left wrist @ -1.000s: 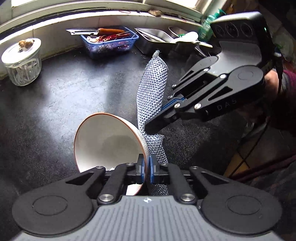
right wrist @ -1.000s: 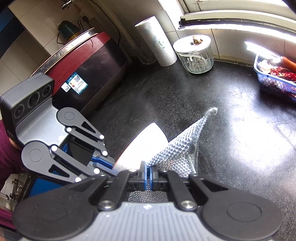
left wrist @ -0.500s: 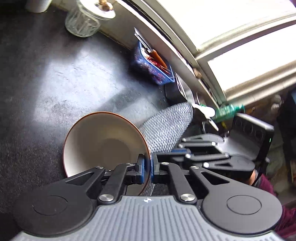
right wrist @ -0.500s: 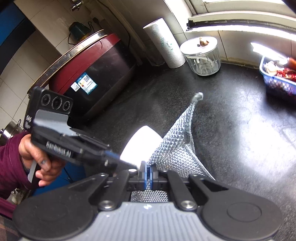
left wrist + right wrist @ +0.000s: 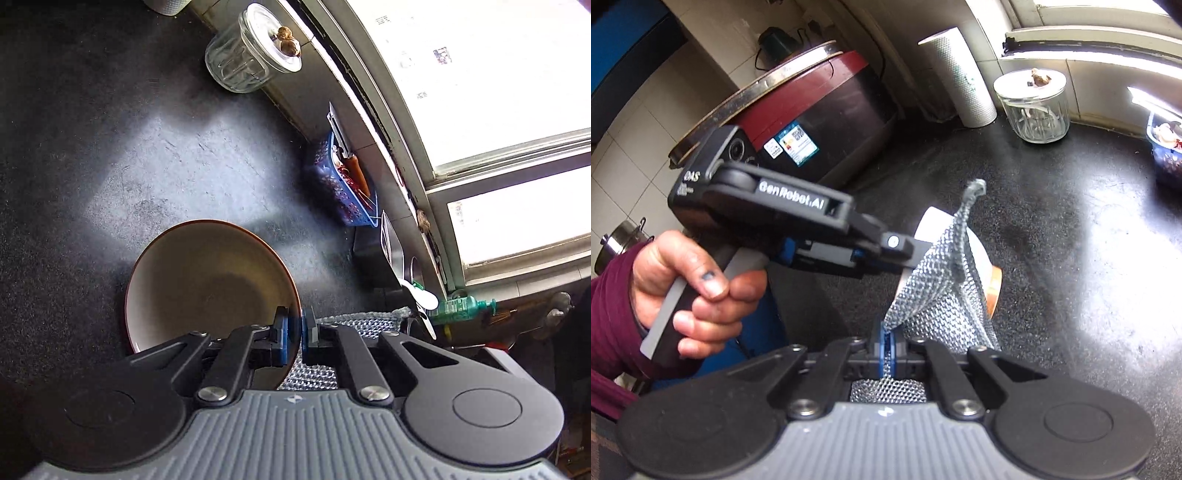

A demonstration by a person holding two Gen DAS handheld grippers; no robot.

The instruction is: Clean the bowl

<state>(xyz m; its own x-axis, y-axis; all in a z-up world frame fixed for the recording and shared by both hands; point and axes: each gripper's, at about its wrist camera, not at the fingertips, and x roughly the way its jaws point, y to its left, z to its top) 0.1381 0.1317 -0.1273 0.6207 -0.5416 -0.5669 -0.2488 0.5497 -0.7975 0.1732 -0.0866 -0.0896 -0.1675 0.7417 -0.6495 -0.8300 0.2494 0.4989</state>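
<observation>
Bowl rim clamped by left claw; mesh cloth clamped by right claw.

The round cream ceramic bowl with a brown rim (image 5: 210,284) is gripped at its near rim by the left claw (image 5: 294,332), whose blue pads are clenched on it, and is held tilted above the black speckled surface (image 5: 155,155). The silver woven mesh scrubbing cloth (image 5: 938,291) is pinched by the clenched right claw (image 5: 887,350) and is draped against the bowl's outer wall, directly ahead of that claw. A ribbed glass jar with a lid (image 5: 1036,107) is seen well beyond both claws.
</observation>
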